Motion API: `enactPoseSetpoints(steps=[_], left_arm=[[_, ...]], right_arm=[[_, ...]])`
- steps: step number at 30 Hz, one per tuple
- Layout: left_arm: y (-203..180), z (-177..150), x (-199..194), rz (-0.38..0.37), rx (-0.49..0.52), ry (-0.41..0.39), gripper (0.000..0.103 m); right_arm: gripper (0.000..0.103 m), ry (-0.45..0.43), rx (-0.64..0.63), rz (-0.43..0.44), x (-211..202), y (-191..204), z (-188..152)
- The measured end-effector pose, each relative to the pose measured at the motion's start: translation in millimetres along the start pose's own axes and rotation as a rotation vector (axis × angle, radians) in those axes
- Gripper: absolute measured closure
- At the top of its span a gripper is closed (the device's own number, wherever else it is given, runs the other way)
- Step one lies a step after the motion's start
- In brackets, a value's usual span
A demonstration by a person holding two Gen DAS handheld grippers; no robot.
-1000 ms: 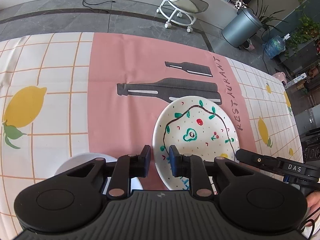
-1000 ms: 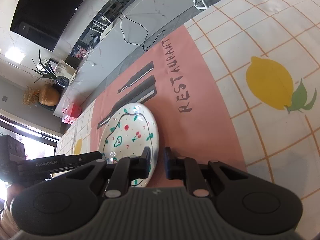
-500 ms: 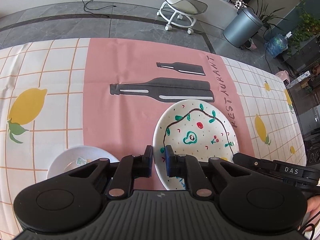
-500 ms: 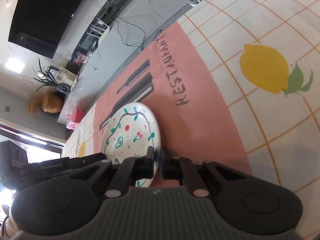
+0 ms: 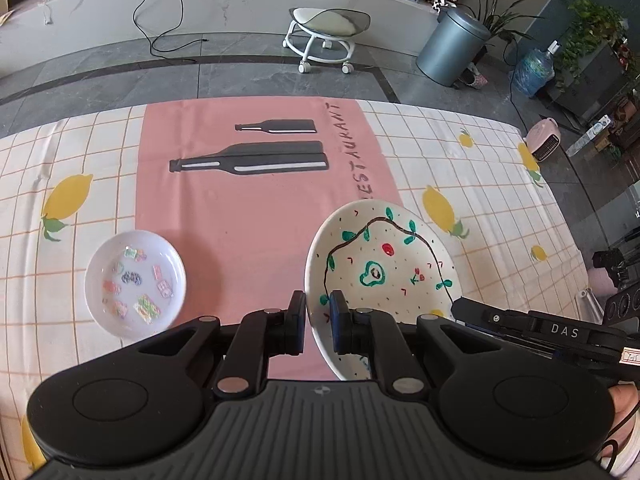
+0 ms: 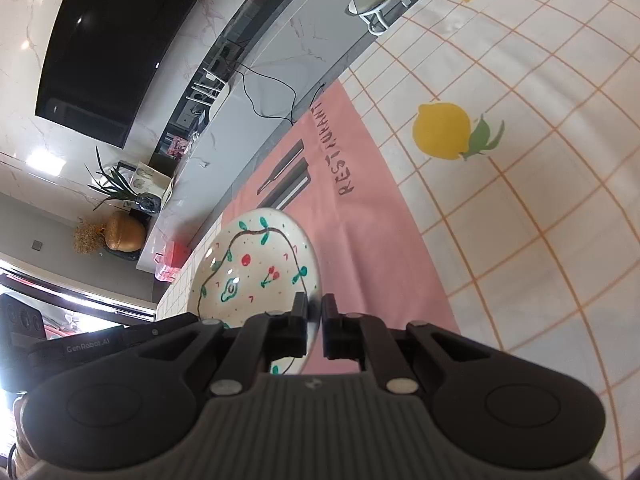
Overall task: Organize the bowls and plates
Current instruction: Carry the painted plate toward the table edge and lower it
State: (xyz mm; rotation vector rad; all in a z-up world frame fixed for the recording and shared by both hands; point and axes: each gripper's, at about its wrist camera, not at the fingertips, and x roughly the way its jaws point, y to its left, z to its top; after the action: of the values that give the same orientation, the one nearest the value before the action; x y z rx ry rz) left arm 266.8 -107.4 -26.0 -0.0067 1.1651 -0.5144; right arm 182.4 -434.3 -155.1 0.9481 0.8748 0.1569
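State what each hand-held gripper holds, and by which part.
Both grip the painted plate by its rim: the left hand-held gripper at its left edge, the right hand-held gripper at its right edge.

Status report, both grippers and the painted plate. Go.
Left gripper and right gripper both shut on painted plate rim, opposite sides. Small white dish sits apart on tablecloth. Nothing between.

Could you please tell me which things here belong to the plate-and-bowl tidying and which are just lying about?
Part of the job:
painted plate, pinched by left gripper and right gripper
small white dish

Just lying about:
stool
bin
water jug
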Motion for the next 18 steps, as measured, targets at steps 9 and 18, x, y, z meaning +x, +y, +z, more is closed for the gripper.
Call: enactPoseSetpoints(steps=[9, 18], left_arm=[[-57, -65, -21, -0.008, -0.033, -0.037, 0.09], [-54, -132, 0, -0.084, -0.178, -0.028, 0.09]], right_arm=[[0.098, -0.037, 0.027, 0.027, -79, -34, -41], [0.099, -0.042, 0.05, -0.019, -115, -74, -82]])
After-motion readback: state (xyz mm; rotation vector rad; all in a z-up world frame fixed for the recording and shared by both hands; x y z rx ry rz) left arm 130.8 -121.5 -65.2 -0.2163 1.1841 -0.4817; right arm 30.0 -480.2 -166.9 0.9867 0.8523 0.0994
